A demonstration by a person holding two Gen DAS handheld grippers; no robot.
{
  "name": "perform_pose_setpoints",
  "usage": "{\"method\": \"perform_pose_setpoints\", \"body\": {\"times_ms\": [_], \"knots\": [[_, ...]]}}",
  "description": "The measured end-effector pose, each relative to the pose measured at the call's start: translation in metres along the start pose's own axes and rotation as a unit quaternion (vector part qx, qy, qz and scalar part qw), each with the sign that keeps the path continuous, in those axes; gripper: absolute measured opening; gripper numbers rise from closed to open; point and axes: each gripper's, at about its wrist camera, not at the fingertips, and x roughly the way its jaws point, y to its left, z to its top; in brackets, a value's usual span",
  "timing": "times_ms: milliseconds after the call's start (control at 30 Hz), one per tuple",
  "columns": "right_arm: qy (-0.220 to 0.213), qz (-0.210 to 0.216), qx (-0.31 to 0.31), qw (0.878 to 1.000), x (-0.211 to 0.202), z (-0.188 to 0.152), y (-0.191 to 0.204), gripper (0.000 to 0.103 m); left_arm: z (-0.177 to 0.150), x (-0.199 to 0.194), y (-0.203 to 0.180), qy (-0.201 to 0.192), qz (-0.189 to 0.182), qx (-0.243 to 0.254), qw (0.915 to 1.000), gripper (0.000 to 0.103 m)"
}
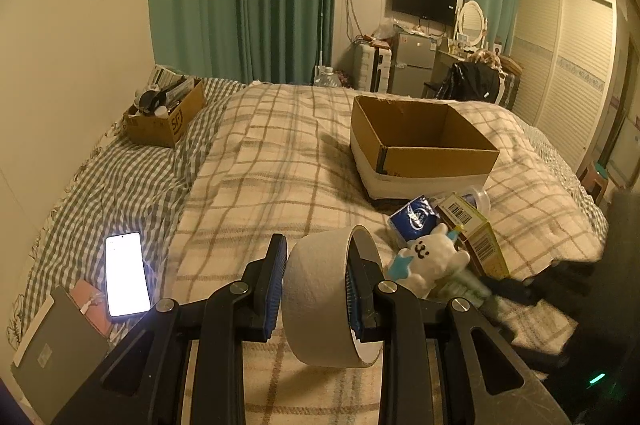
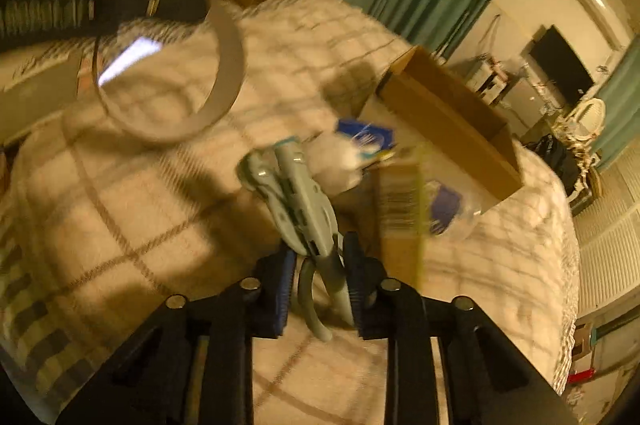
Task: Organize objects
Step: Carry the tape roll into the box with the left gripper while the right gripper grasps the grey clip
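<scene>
My left gripper [image 1: 316, 285] is shut on a wide roll of beige tape [image 1: 320, 297], one finger through its core, held above the plaid bed. The roll also shows in the right wrist view [image 2: 224, 57], held by the left gripper at upper left. My right gripper [image 2: 316, 285] is shut on the handles of a pale green plier-like tool [image 2: 296, 201]. An open cardboard box [image 1: 420, 145] stands on the bed ahead; it also shows in the right wrist view [image 2: 452, 121]. A white plush toy [image 1: 432, 257], a blue packet [image 1: 416, 217] and a barcoded carton [image 1: 476, 229] lie before the box.
A lit phone [image 1: 126, 275] and a grey tablet [image 1: 56, 349] lie at the bed's left. A second cardboard box [image 1: 164, 117] full of items sits at the far left corner. Beyond the bed are curtains, a fridge, a TV and wardrobes. The right view is motion-blurred.
</scene>
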Motion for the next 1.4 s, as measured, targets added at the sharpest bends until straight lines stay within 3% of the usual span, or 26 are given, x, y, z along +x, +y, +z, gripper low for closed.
{"method": "perform_pose_setpoints", "body": {"times_ms": [100,400,800,967,1133,1400], "knots": [[-0.025,-0.002,0.025,0.999,-0.016,0.006,-0.018,0.013,0.001,0.001,-0.006,-0.003,-0.005,0.002,1.0,0.027],[-0.095,0.029,0.096,0.99,-0.061,0.029,-0.077,0.013,0.016,-0.001,-0.023,-0.019,-0.025,0.002,0.9995,0.027],[-0.157,-0.009,0.137,0.978,-0.095,0.085,-0.169,0.013,0.106,0.007,-0.055,-0.065,-0.04,0.03,0.9966,0.027],[-0.157,-0.006,0.161,0.974,-0.078,0.116,-0.212,0.013,0.153,0.033,-0.071,-0.069,-0.039,0.038,0.9961,0.027],[-0.129,0.007,0.176,0.976,-0.033,0.149,-0.251,0.013,0.19,0.074,-0.089,-0.062,-0.024,0.057,0.9961,0.027],[-0.057,0.029,0.181,0.981,0.072,0.166,-0.277,0.013,0.187,0.172,-0.117,-0.003,-0.01,0.083,0.9965,0.027]]}}
